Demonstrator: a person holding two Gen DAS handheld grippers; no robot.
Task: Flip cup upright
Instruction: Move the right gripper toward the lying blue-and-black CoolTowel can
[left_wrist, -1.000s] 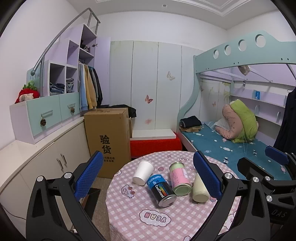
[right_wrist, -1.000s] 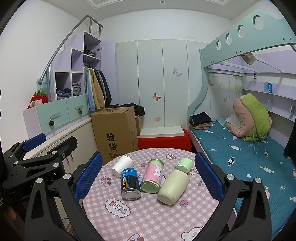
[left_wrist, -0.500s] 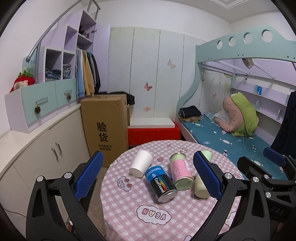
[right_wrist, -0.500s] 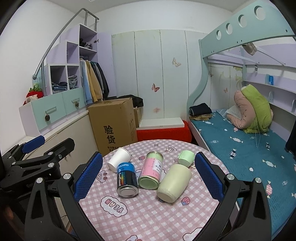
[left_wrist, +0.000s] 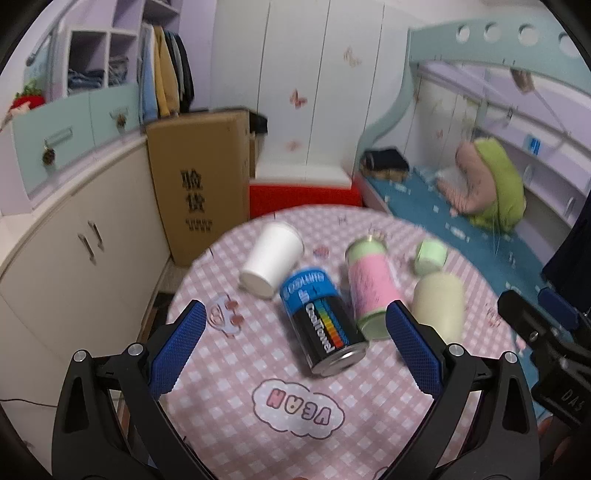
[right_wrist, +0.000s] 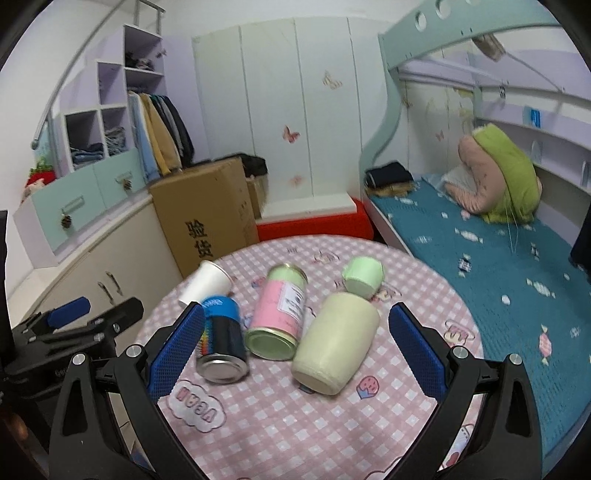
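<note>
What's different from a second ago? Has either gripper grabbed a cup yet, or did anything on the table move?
Both grippers have moved in closer and tipped down toward the table. The left gripper and the right gripper are both open and empty; nothing grabbed. The white paper cup, blue can, pink can, cream cup and small green cup lie on their sides where they were.
</note>
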